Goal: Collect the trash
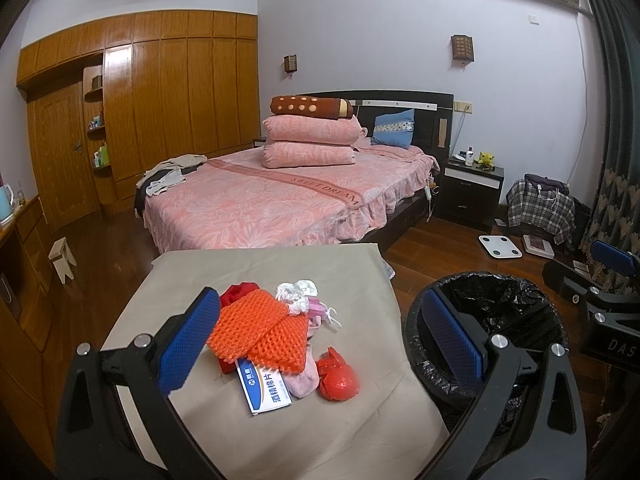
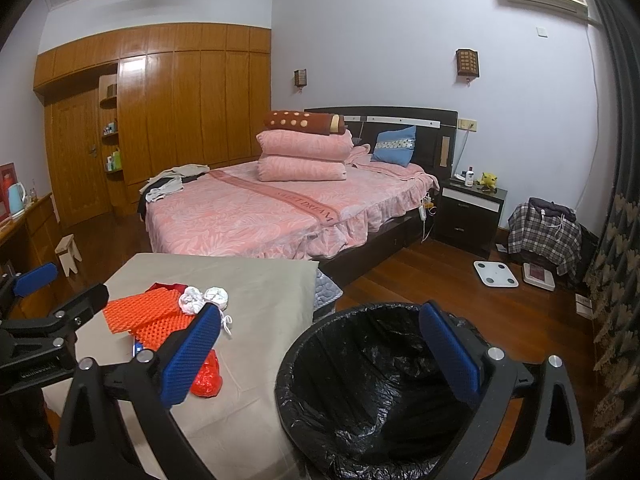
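Note:
A pile of trash lies on the beige-covered table (image 1: pixel 304 444): orange foam mesh (image 1: pixel 256 332), a red crumpled plastic bag (image 1: pixel 338 378), a white-and-blue wipe packet (image 1: pixel 264 394), crumpled white tissue (image 1: pixel 294 294) and a pink piece (image 1: pixel 305 380). My left gripper (image 1: pixel 319 312) hovers open over the pile, holding nothing. To the table's right stands a bin with a black liner (image 2: pixel 360 376), also in the left wrist view (image 1: pixel 504 304). My right gripper (image 2: pixel 320 320) is open and empty above the bin's near rim. The orange mesh (image 2: pixel 148 314) and red bag (image 2: pixel 206 380) show left of it.
A pink bed (image 1: pixel 280 196) stands behind the table, with a dark nightstand (image 1: pixel 470 192) to its right. A white scale (image 1: pixel 500 246) and a chair draped in plaid clothing (image 1: pixel 540 208) are on the wooden floor. A small stool (image 1: pixel 62 260) sits at the left by the wardrobe.

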A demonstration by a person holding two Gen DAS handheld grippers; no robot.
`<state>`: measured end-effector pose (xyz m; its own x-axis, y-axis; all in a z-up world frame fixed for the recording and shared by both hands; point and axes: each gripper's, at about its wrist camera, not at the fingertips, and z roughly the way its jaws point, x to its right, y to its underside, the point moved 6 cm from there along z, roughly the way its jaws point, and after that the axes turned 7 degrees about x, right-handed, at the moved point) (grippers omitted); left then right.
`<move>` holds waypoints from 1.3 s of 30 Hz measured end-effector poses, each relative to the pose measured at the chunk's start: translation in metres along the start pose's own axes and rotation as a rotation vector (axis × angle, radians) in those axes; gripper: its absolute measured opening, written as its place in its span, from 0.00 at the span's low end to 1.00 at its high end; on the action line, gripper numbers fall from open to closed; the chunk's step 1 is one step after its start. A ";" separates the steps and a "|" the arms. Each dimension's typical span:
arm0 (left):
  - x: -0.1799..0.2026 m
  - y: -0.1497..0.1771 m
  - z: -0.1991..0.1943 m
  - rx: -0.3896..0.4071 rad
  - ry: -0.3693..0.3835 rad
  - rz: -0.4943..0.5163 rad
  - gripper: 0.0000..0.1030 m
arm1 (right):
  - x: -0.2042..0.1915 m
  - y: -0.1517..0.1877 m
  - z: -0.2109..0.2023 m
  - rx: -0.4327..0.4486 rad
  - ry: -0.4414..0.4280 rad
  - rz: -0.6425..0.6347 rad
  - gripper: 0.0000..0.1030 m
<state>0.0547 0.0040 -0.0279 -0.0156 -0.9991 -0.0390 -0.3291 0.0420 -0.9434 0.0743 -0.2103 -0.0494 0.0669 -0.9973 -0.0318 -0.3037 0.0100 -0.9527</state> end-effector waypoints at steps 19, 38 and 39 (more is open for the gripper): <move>-0.002 0.004 0.003 -0.001 -0.002 0.000 0.95 | -0.001 0.002 0.002 0.001 0.000 -0.004 0.94; -0.003 0.005 0.003 -0.003 -0.002 -0.002 0.95 | -0.002 0.000 0.004 0.000 0.000 -0.004 0.94; -0.002 0.004 0.003 -0.002 -0.002 -0.002 0.95 | -0.001 0.000 0.003 0.000 0.000 -0.004 0.94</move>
<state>0.0559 0.0062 -0.0324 -0.0135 -0.9992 -0.0381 -0.3312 0.0405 -0.9427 0.0770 -0.2089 -0.0500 0.0683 -0.9973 -0.0285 -0.3039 0.0064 -0.9527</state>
